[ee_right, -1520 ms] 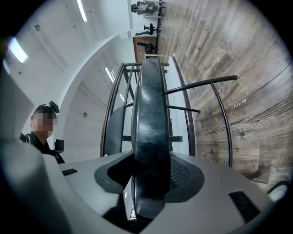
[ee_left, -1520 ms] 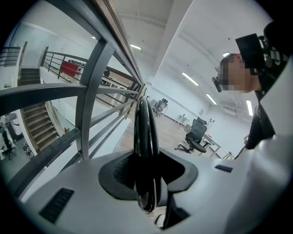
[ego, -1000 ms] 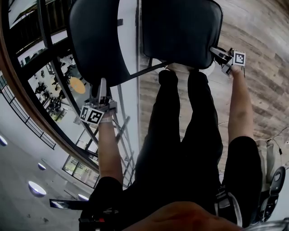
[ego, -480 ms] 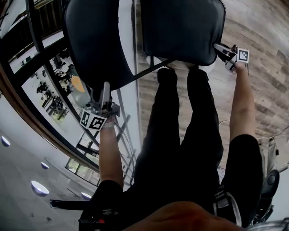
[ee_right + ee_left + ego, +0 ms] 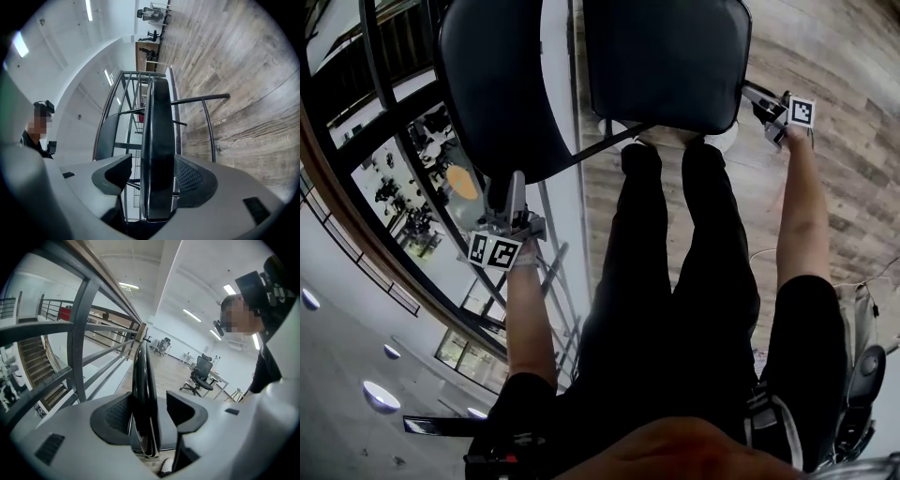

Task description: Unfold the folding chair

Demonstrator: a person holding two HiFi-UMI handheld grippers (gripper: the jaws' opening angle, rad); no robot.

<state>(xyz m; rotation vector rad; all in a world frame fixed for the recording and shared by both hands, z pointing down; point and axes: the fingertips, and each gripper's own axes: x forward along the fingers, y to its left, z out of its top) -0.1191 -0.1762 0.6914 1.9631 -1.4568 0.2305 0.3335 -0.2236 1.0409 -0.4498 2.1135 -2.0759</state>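
The folding chair stands in front of me, its black backrest (image 5: 497, 84) at left and its black seat (image 5: 666, 56) at right, the two spread apart. My left gripper (image 5: 508, 192) is at the backrest's lower edge. Its jaws have just been opening, and the backrest edge (image 5: 143, 380) stands between them with a gap at the right jaw. My right gripper (image 5: 761, 101) is at the seat's right edge. Its jaws have also just been opening, and the seat edge (image 5: 157, 140) lies between them, loose on the left side.
A dark metal railing (image 5: 384, 56) runs along the left, with a drop to a lower floor behind it. Wooden floor (image 5: 844, 122) lies to the right. My legs in black trousers (image 5: 675, 281) are just behind the chair. Office chairs (image 5: 201, 376) stand far off.
The seat's right edge now sits slightly further from the right gripper's marker cube. The left gripper stays at the backrest's lower edge.
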